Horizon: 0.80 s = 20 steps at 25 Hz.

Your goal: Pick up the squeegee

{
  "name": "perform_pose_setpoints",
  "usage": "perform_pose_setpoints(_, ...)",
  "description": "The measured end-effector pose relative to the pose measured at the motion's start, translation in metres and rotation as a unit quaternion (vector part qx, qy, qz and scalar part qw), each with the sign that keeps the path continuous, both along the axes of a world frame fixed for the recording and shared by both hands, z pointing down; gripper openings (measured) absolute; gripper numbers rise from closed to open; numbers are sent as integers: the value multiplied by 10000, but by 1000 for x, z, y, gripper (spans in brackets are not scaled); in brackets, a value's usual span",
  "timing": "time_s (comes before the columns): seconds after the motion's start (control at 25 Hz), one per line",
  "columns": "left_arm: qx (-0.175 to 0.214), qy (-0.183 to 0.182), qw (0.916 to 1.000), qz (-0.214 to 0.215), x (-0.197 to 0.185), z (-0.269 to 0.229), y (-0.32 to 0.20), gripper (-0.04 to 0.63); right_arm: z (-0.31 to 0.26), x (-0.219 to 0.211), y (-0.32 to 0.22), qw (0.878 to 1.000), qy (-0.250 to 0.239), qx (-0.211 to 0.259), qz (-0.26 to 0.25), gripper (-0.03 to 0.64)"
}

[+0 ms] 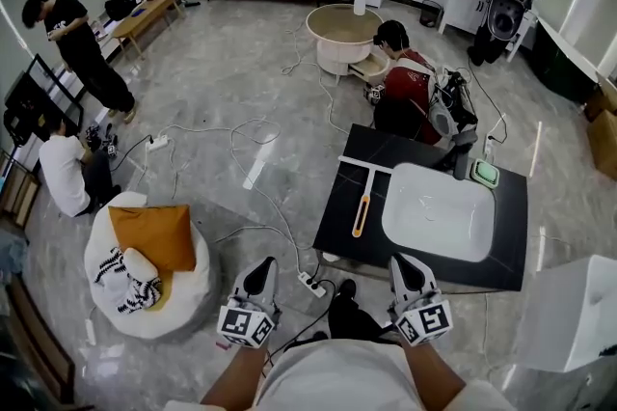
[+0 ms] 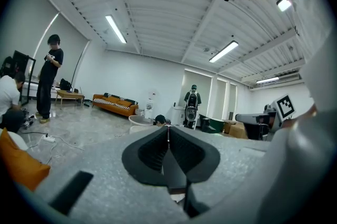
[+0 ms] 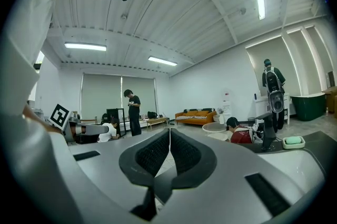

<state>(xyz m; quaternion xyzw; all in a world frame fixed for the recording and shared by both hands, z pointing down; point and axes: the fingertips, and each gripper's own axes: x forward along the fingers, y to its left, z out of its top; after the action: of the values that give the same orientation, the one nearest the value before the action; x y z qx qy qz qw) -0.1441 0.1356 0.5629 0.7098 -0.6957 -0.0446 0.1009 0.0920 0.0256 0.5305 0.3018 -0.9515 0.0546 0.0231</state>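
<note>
While both of my grippers hang level at the near edge of the scene, the squeegee [image 1: 362, 200] lies flat on the black counter [image 1: 336, 224], just left of the white sink [image 1: 389, 206]. Its long axis runs near to far, with the orange handle toward me and the white blade bar across the far end. My left gripper [image 1: 258, 272] has its fingers pressed together on nothing, and my right gripper [image 1: 407, 266] is likewise closed and empty. The handle's near end lies beyond both, to the right of the left one and a little left of the right one. I judge the right hand the nearer, so it would need to spread its fingers and reach forward and slightly left to straddle the handle.
</note>
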Motion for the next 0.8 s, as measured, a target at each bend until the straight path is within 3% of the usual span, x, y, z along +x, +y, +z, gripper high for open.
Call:
perform_pose_setpoints(0.48, -282, -280, 9992, -42, -9, -21, -121, 17, 0, -20, -120, 9990, -182, -302, -272, 15)
perform_pose_setpoints(0.8, -340, -479, 9983, 60, -11, -30, -167, 17, 0, -31, -155, 9973, -380, -411, -474, 17)
